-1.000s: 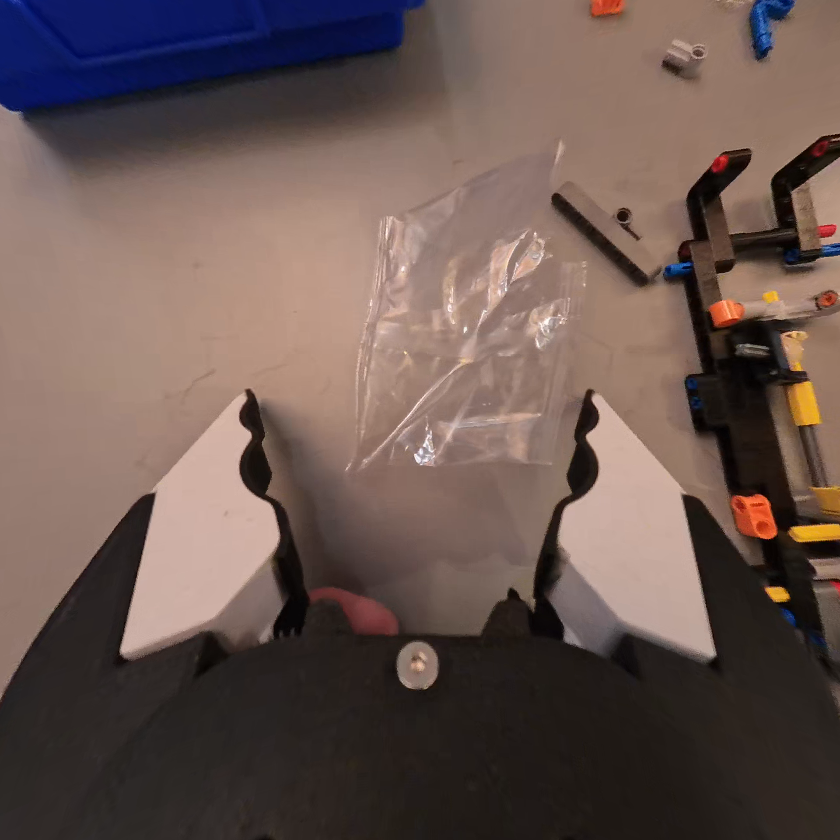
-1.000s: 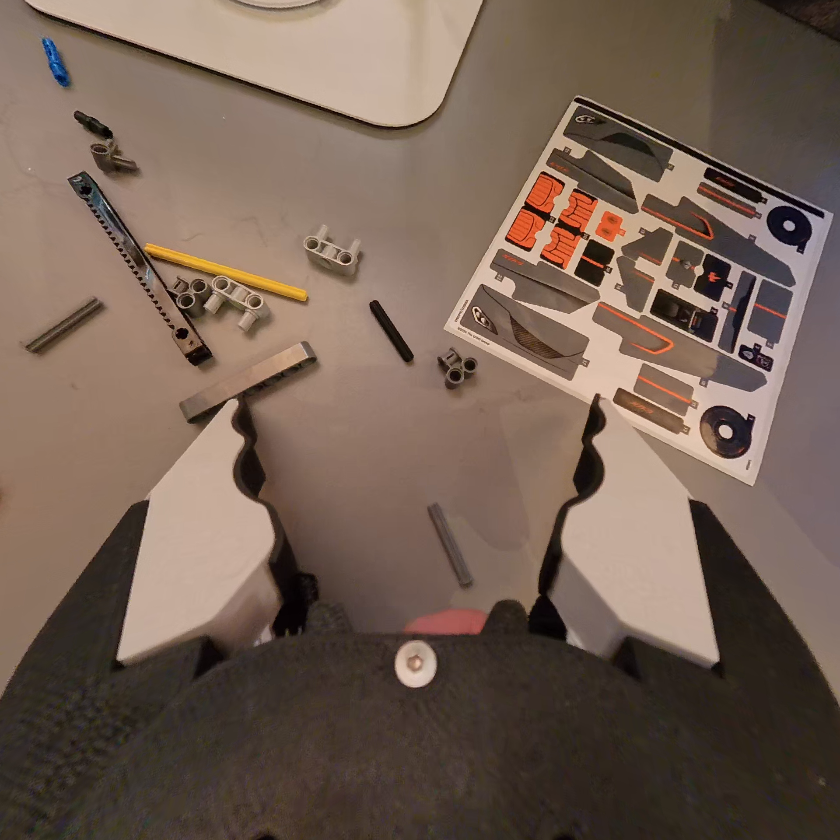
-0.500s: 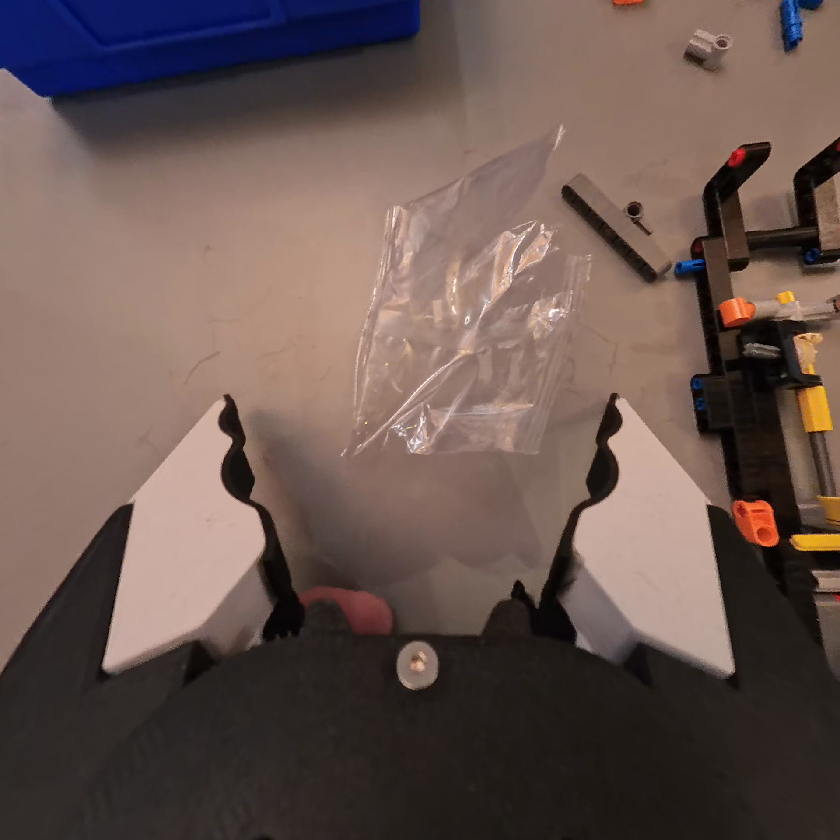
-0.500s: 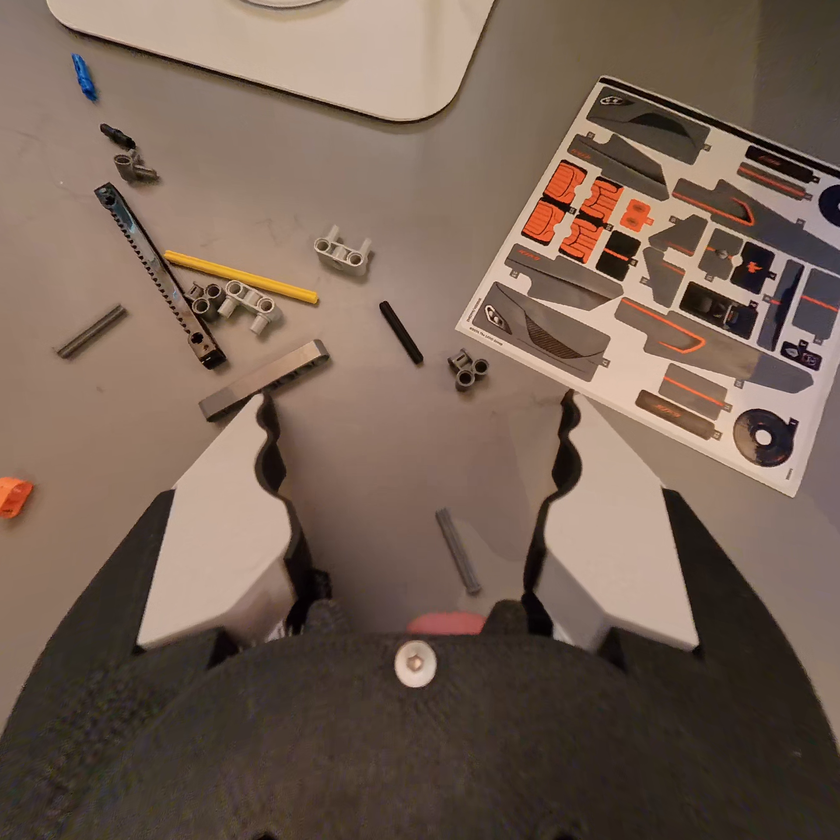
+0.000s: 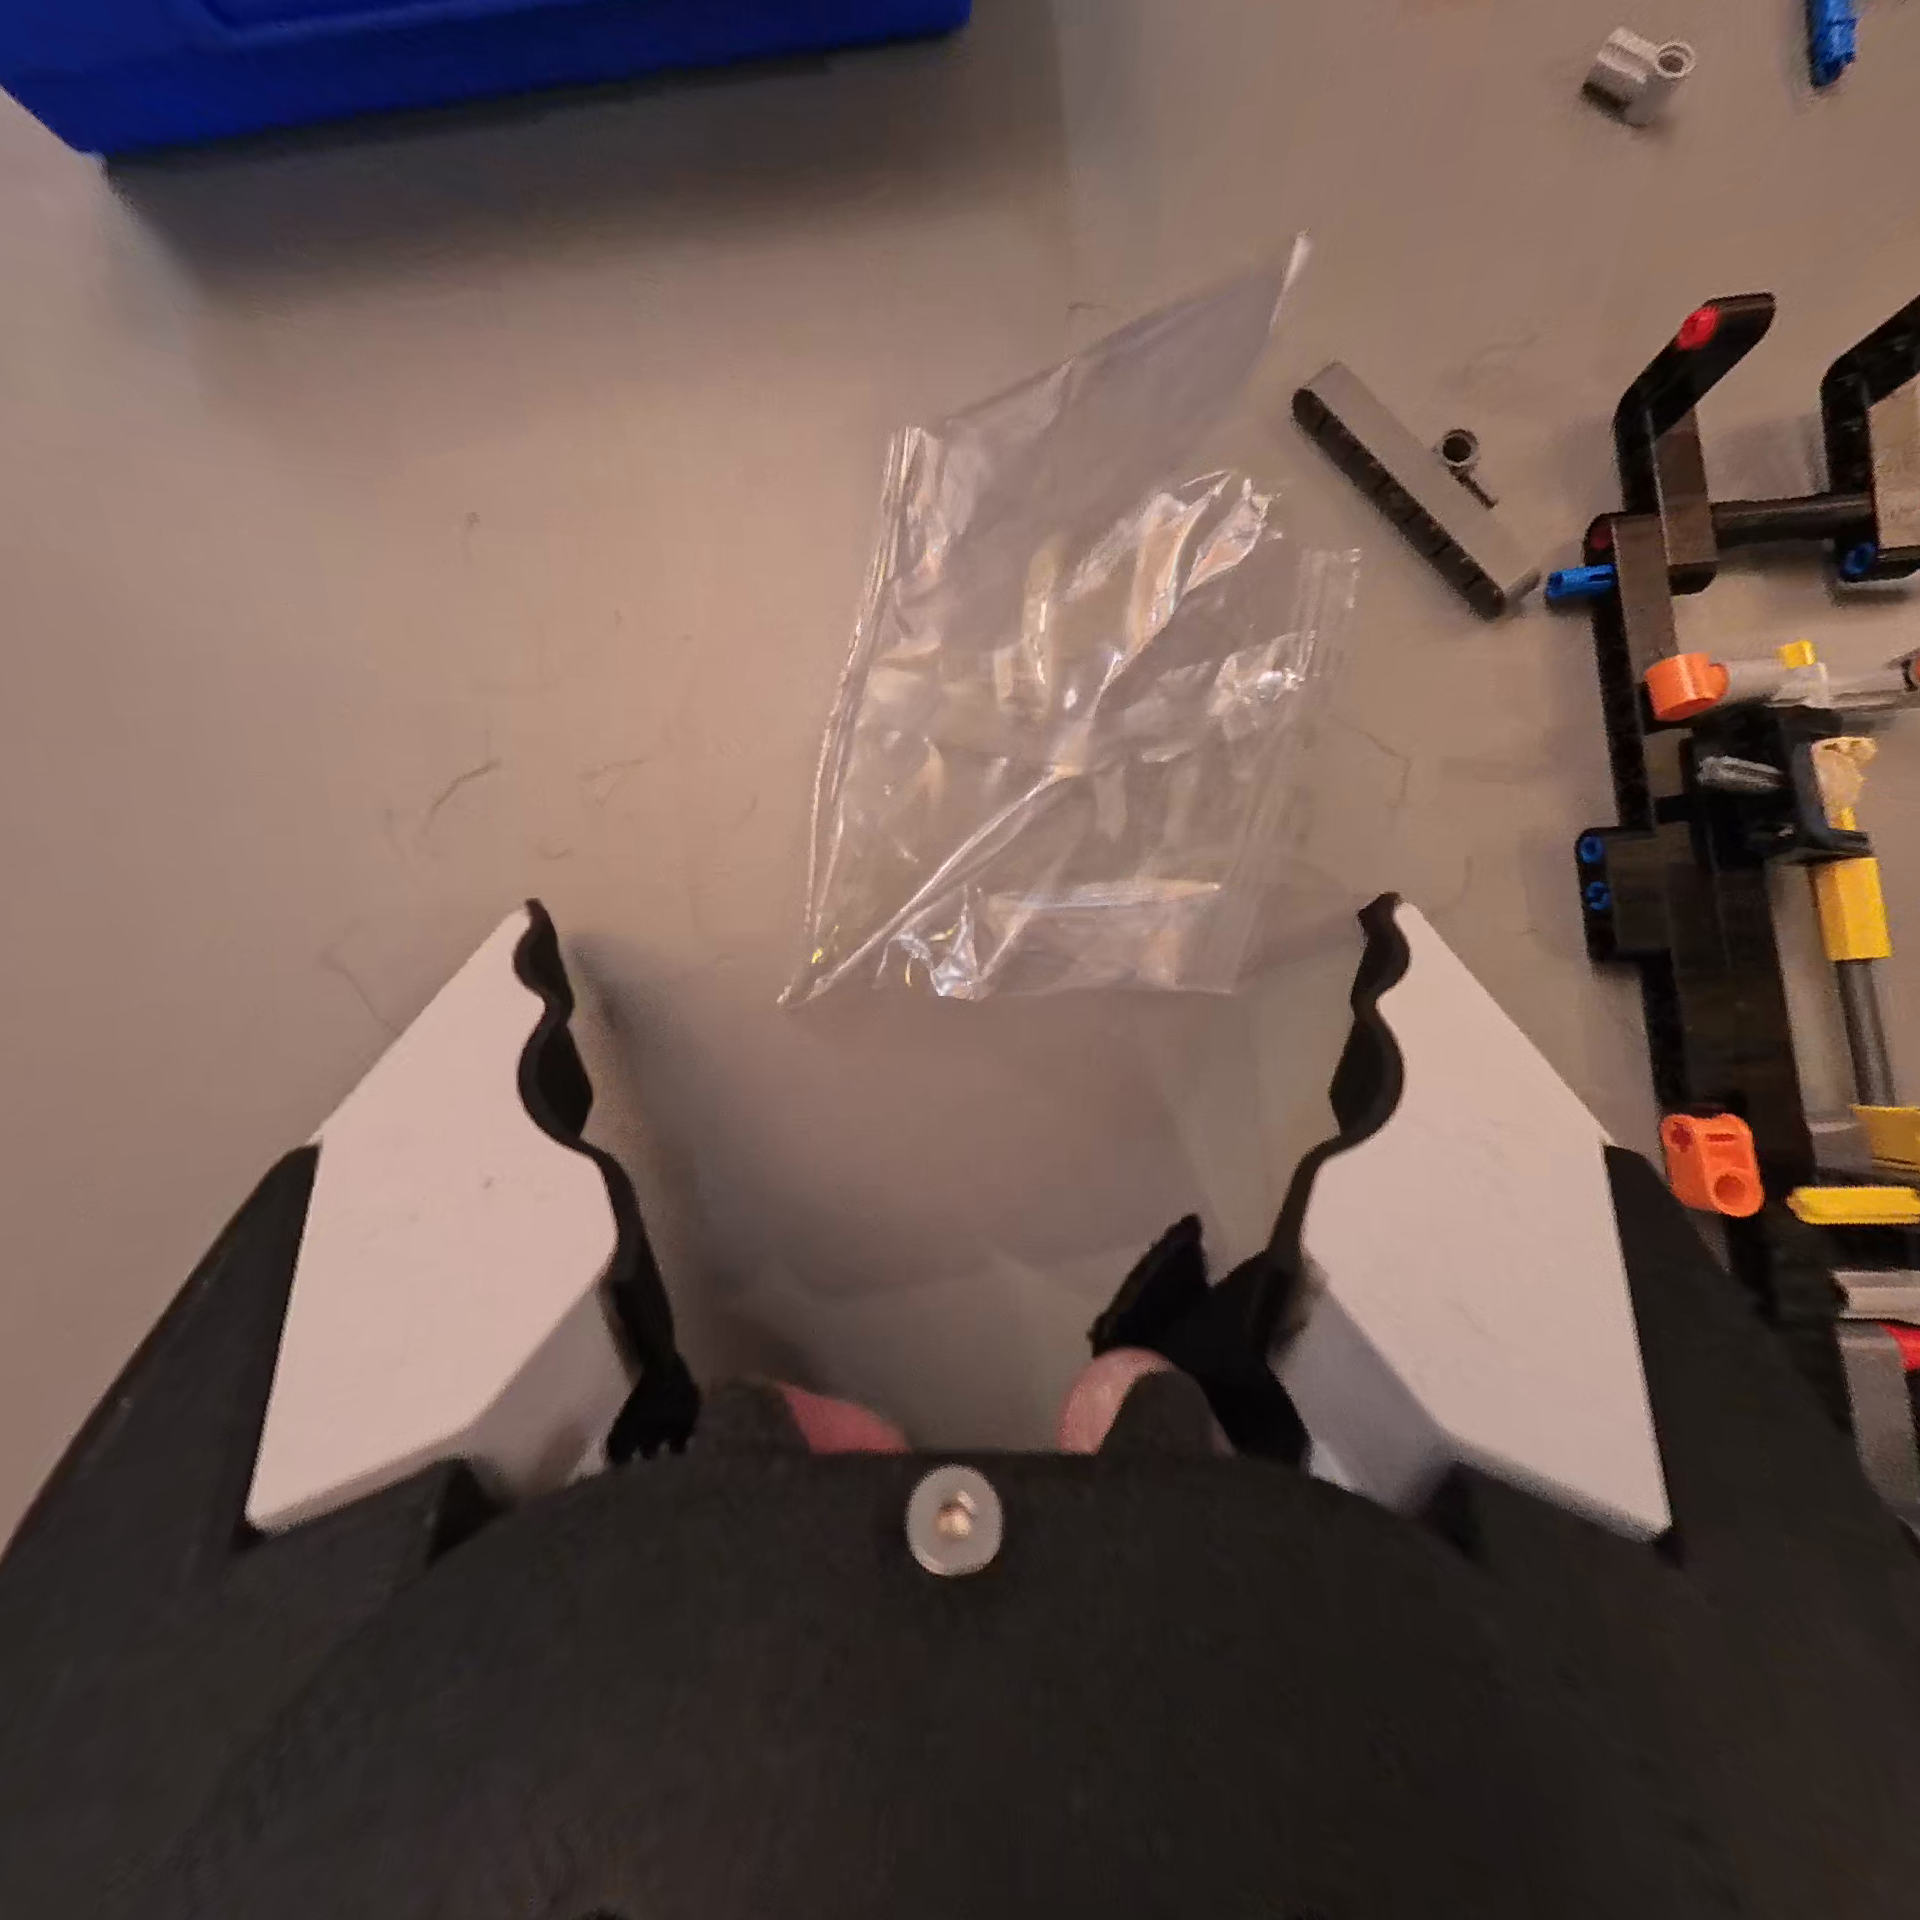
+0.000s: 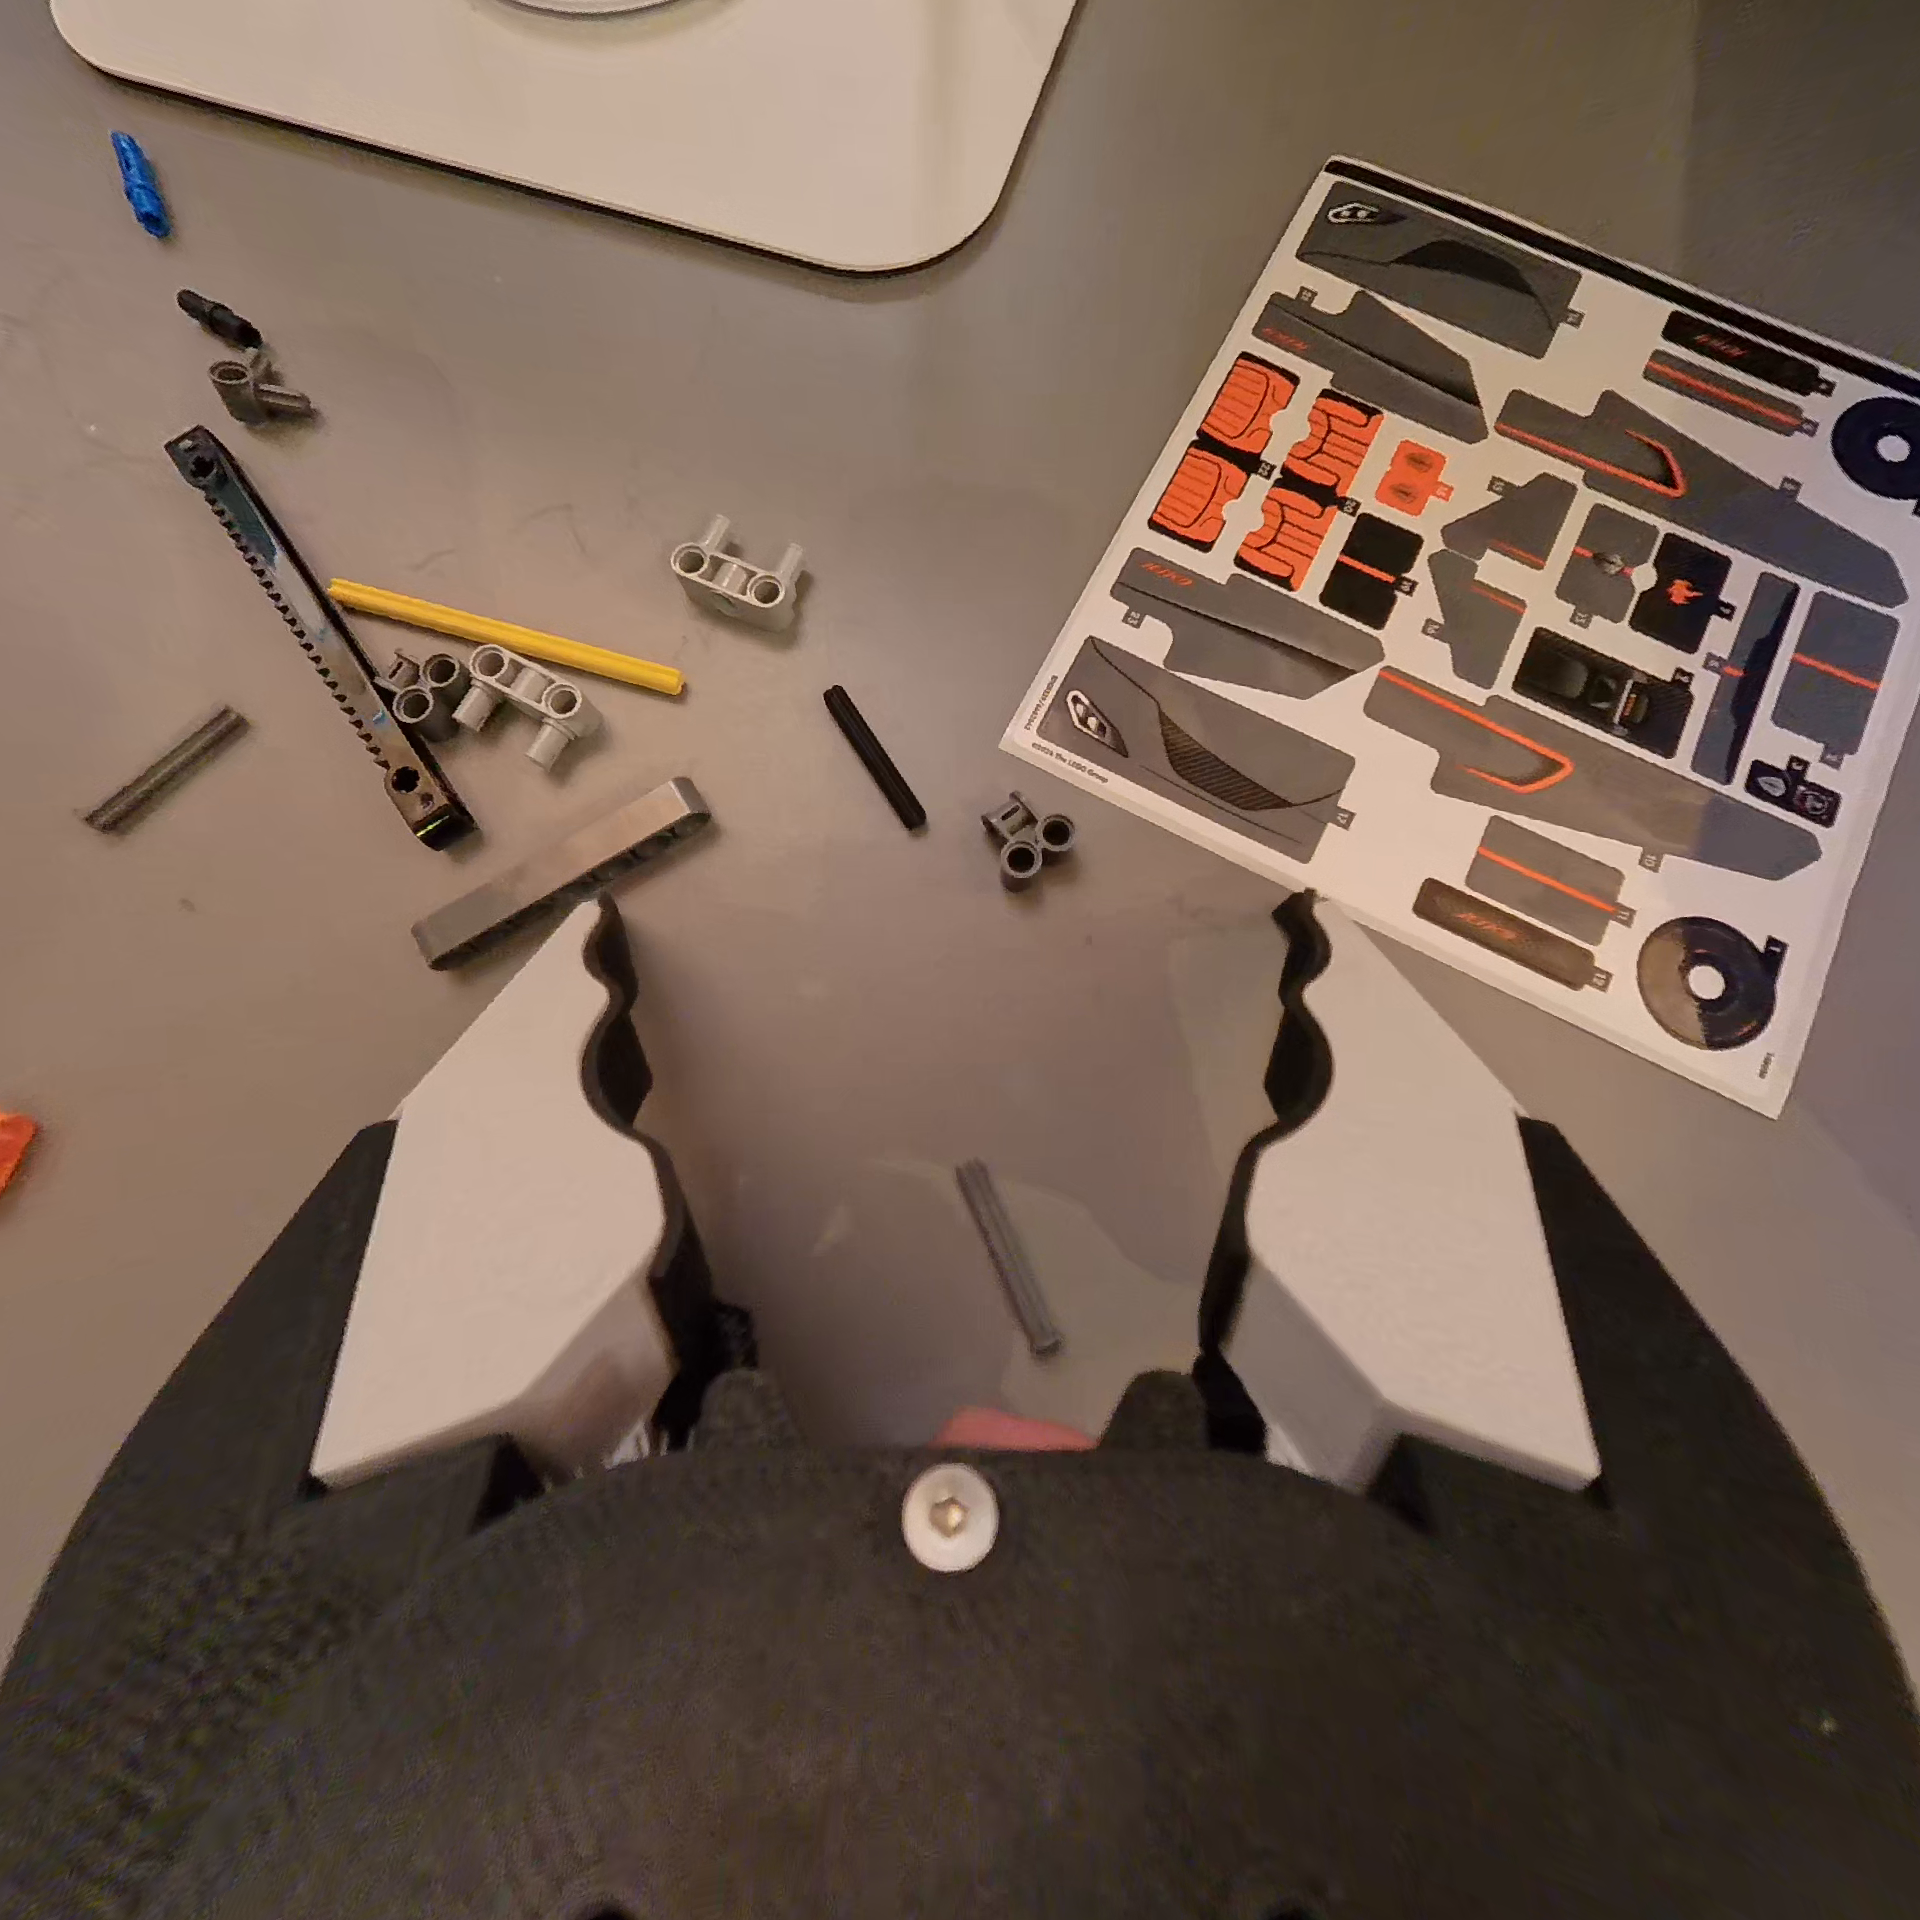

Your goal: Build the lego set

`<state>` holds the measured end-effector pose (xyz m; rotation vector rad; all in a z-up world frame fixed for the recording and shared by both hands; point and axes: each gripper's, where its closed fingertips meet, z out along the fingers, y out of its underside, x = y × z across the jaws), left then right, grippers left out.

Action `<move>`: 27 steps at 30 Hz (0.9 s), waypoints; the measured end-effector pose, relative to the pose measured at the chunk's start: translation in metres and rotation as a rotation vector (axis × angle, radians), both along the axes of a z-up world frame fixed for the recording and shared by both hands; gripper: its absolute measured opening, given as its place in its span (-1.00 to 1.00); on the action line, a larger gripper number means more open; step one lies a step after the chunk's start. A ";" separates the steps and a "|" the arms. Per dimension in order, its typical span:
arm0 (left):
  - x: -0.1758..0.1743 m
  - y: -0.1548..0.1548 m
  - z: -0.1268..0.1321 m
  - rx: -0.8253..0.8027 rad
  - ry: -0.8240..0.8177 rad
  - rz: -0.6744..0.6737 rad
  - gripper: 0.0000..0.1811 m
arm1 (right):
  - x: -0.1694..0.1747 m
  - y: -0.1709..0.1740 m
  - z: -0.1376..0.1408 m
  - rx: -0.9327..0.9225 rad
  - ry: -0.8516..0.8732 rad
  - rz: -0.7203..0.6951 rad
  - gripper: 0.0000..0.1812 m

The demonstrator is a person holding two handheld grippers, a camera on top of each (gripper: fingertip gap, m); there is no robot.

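In the left wrist view my left gripper (image 5: 956, 914) is open and empty above the grey table, just short of a clear plastic bag (image 5: 1060, 707). A partly built black frame (image 5: 1725, 831) with orange, yellow and blue parts lies at the right edge, with a grey beam (image 5: 1413, 488) beside it. In the right wrist view my right gripper (image 6: 951, 909) is open and empty. A thin grey axle (image 6: 1008, 1257) lies on the table between its fingers. Ahead lie a grey beam (image 6: 566, 873), a black toothed rack (image 6: 317, 634), a yellow axle (image 6: 504, 636), a black axle (image 6: 875, 756) and small grey connectors (image 6: 1029, 840).
A blue bin (image 5: 447, 62) stands at the far left of the left wrist view. A sticker sheet (image 6: 1538, 623) lies at the right of the right wrist view and a white base plate (image 6: 582, 104) at the top. Small blue (image 6: 140, 185) and grey pieces (image 5: 1636, 78) are scattered about.
My left gripper has drifted left and opened a little wider. My right gripper has shifted left over the table and its jaws have come somewhat closer together, still open.
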<state>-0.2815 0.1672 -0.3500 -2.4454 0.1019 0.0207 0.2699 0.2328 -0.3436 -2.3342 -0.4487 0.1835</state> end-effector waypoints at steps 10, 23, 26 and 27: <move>0.007 0.000 -0.006 -0.042 -0.036 -0.042 0.75 | 0.004 0.000 -0.001 -0.005 -0.002 -0.031 0.41; 0.019 -0.014 -0.006 -0.034 -0.034 -0.082 0.75 | 0.011 0.001 0.000 0.018 -0.043 -0.090 0.57; 0.021 -0.015 -0.005 -0.028 -0.036 -0.086 0.73 | 0.011 -0.001 0.001 0.027 -0.051 -0.093 0.59; 0.022 -0.015 -0.004 -0.018 -0.034 -0.089 0.72 | 0.012 -0.003 0.001 0.025 -0.050 -0.092 0.60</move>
